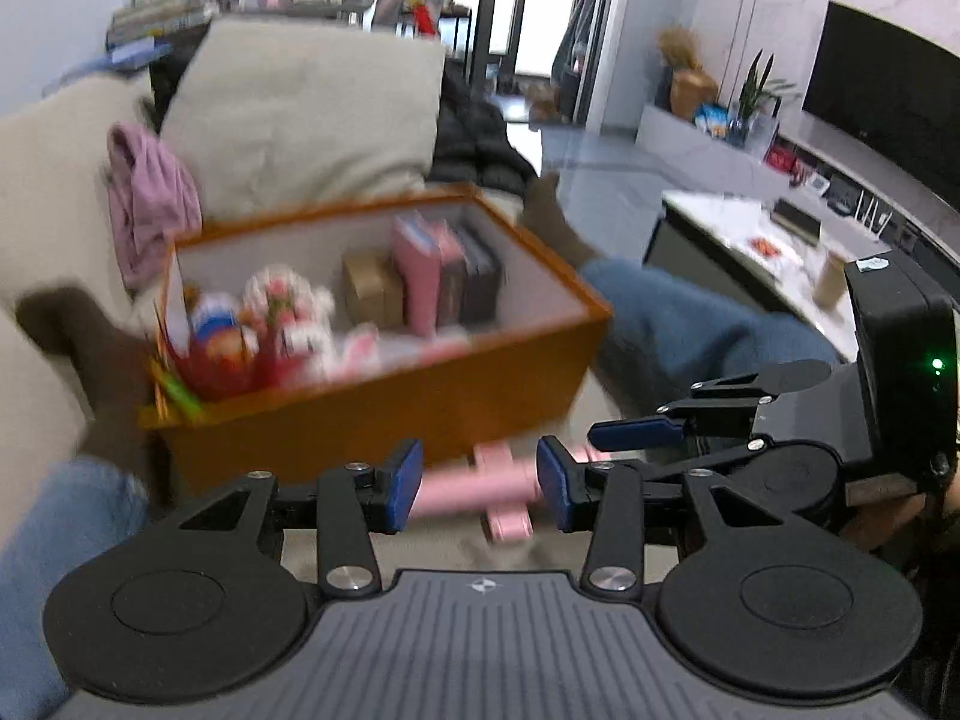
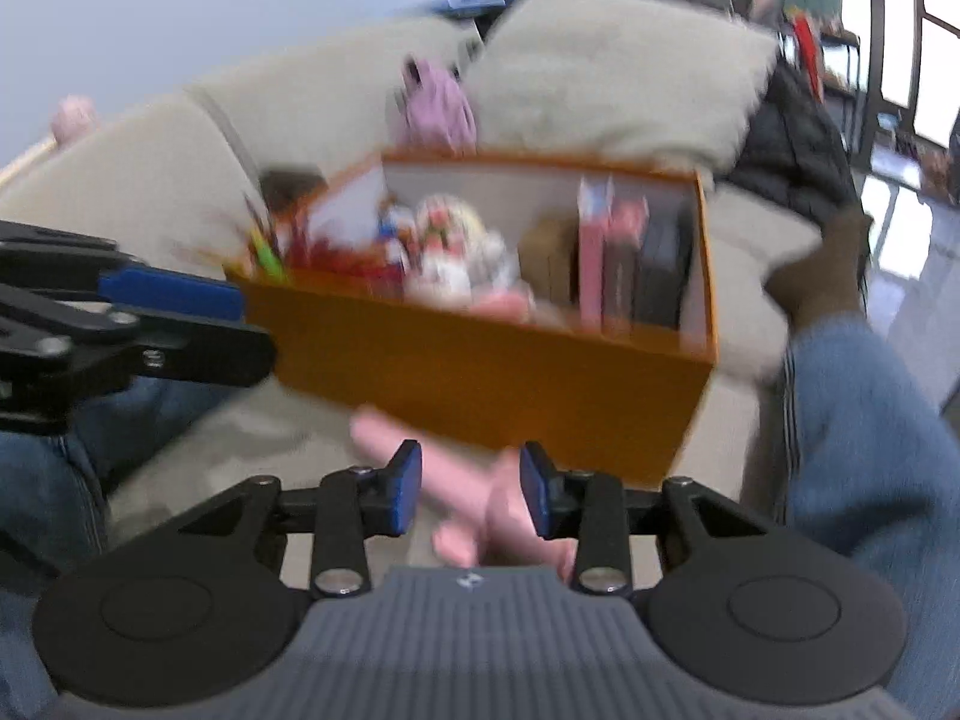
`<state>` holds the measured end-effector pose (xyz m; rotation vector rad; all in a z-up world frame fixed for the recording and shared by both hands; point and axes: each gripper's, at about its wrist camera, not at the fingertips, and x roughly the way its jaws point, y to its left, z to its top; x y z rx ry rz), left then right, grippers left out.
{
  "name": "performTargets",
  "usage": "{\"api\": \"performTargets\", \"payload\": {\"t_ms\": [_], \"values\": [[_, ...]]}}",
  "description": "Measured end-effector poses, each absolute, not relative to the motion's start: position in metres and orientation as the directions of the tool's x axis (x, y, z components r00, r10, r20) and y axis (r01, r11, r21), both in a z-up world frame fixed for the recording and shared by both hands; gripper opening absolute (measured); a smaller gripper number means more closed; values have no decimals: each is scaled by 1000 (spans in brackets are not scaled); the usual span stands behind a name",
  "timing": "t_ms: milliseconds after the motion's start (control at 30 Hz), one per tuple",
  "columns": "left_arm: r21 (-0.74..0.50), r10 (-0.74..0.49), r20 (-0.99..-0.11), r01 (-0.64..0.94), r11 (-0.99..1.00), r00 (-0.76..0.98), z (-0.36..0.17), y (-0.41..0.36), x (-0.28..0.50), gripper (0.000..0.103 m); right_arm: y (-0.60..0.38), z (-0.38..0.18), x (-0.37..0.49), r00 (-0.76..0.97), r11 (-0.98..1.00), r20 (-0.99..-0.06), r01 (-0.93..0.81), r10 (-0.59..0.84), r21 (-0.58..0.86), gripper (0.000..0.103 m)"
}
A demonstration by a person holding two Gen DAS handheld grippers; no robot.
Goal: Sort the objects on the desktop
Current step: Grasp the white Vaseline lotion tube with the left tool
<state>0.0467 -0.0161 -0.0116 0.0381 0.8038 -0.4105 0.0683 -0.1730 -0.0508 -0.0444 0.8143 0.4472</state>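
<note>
Left wrist view: left gripper (image 1: 478, 485) level, fingers spread, pink cross-shaped object (image 1: 501, 495) between the pads, contact unclear through blur. Orange box (image 1: 384, 402) just behind, its near wall close. Right gripper (image 1: 636, 433) alongside at right.

Right wrist view: right gripper (image 2: 471, 489) fingers apart over same pink object (image 2: 474, 495), blurred, lying on beige sofa (image 2: 210, 450) before box (image 2: 480, 372).

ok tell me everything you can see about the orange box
The orange box is an open, lidless rectangular container with orange outer walls and a pale inner lining, cardboard by the look. It rests on a beige sofa, seen tilted and blurred in both views. Inside, upright pink and dark books stand at one end and colourful toys fill the other. Neither gripper touches it.
</note>
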Motion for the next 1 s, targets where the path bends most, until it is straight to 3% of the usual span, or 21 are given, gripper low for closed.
{"api": "performTargets", "payload": {"t_ms": [233, 433, 600, 733, 1000], "values": [[-195, -339, -786, 313, 930, 517, -45, -3, 28, 57, -188, -85, 49, 518, 918, -778, -350, 356, 186, 41], [-189, -328, -840, 333, 924, 432, -67, -8, 18, 66, -195, -105, 41, 461, 918, -807, -318, 369, 238, 45], [-188, -313, -880, 342, 921, 357, -88, -13, 12, 66, -194, -109, 38, 435, 907, -811, -332, 391, 259, 45], [-175, -324, -901, 442, 880, 287, -99, -30, -2, 68, -191, -113, 38, 393, 891, -816, -346, 423, 295, 46], [-115, -229, -957, 491, 863, 180, -120, -38, -7, 70, -181, -101, 22, 295, 842, -829, -427, 474, 330, 45]]}}
